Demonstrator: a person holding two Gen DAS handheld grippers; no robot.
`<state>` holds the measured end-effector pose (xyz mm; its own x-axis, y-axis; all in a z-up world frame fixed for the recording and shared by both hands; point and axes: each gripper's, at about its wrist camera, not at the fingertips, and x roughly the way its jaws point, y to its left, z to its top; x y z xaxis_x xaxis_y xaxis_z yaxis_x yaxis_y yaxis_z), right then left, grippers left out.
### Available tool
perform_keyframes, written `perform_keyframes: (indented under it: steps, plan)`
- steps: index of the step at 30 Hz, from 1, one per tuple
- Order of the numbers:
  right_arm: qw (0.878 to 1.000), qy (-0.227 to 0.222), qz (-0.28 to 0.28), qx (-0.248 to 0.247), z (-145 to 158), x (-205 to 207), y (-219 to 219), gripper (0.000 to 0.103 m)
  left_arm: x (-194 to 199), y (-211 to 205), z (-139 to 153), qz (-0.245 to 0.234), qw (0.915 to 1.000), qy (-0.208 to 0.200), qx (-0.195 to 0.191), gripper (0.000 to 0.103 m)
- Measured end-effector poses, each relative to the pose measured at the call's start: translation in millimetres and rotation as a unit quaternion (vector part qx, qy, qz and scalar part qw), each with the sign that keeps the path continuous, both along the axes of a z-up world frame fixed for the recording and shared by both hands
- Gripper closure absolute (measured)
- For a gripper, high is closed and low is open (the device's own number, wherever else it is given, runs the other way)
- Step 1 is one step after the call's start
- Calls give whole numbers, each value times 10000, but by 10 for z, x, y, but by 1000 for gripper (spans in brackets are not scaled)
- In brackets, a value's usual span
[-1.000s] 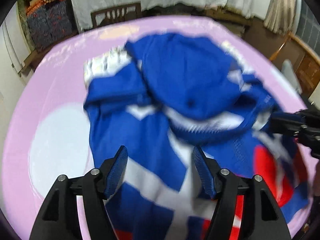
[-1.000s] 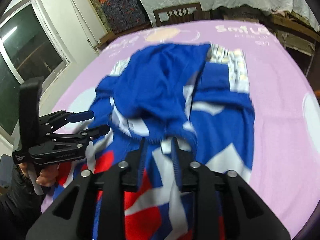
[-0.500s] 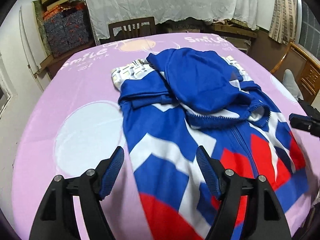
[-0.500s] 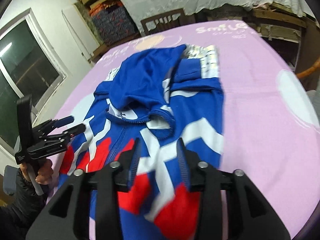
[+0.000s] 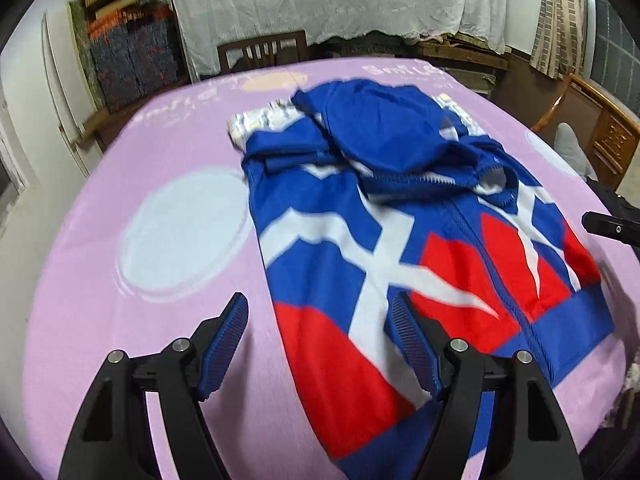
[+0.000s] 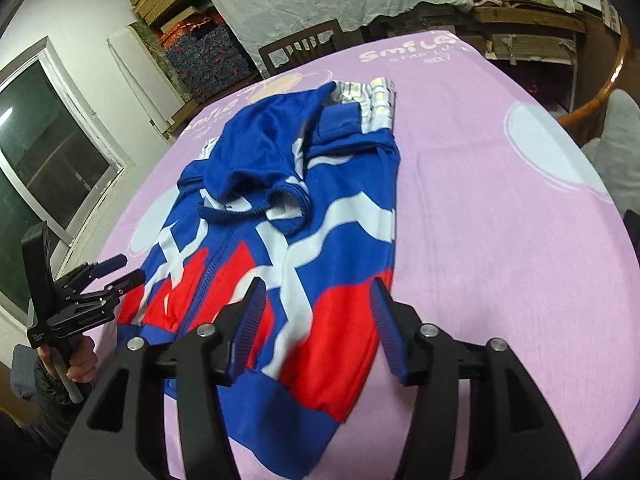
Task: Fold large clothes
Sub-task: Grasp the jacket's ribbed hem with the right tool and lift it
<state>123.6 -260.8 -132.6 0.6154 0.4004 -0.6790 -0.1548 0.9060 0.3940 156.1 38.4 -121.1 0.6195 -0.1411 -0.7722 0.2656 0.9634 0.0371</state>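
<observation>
Left wrist view: left claw (image 5: 320, 344) gaping wide, right claw (image 6: 316, 320) likewise, both hovering over jacket (image 5: 400, 248) hem; pinching hem corners evenly looks best.

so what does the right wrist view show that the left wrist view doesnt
Only the right wrist view shows the window and the whole left gripper from outside, open, with the person's hand on its handle.

Only the left wrist view shows the carved wooden chair at the right and just the tip of the right gripper.

Both show the blue, white and red jacket lying on the pink cloth, hood folded down onto its body, neither gripper holding it, and the dark chair at the far side.
</observation>
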Motion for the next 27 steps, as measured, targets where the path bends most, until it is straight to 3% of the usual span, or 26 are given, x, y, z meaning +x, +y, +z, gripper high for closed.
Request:
perform_keyframes:
  steps: [7, 17, 21, 27]
  plan:
    - [9992, 186, -5, 355, -110, -89, -139, 50, -12, 230, -153, -144, 9949, 592, -801, 28]
    - [9960, 481, -11, 758, -297, 138, -160, 50, 291, 254, -118, -266, 9822, 921, -1615, 29]
    - [9944, 573, 99, 880, -307, 143, -143, 50, 234, 227, -120, -427, 9797, 1032, -1666, 29]
    - [9909, 694, 470, 1056, -333, -190, -59, 50, -167, 214, -137, -807, 9743, 1076, -1809, 29]
